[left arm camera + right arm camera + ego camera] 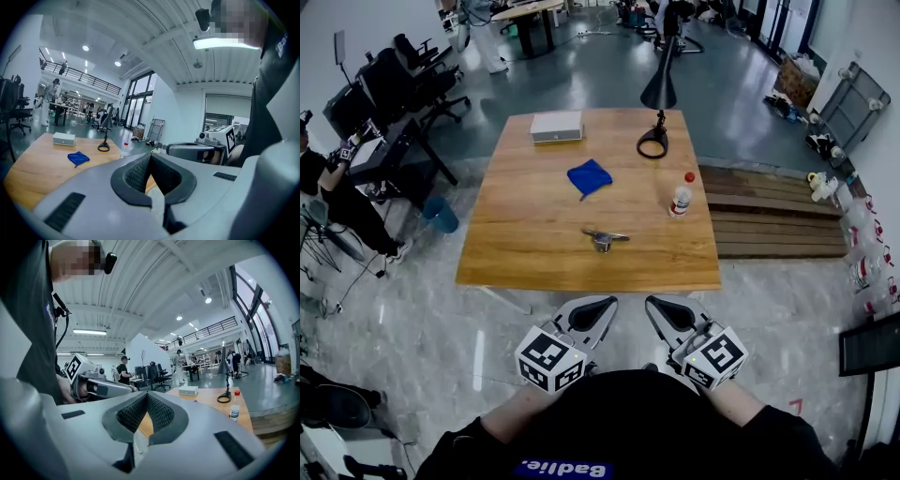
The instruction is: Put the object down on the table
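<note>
We hold both tools low, close against our body and short of the tabletop's near edge. The left hand-held gripper has its dark ribbed pads pressed tip to tip with nothing between them. The right hand-held gripper is closed the same way and is also empty.

The small metal object lies on the wooden tabletop, near the middle of its front half and apart from both tools. Its long axis runs roughly left to right, about parallel to the near edge. A thin shiny arm points toward our right, and a rounder, darker part sits beneath its middle. We cannot make out its exact kind.

Beyond it lies a crumpled blue cloth. Further back is a flat white box. A black desk lamp with a ring-shaped base stands at the far right. A clear plastic bottle with a red cap stands upright to the object's right, near the table's edge. Nothing lies between our tools and the object but bare wood and grey floor.
</note>
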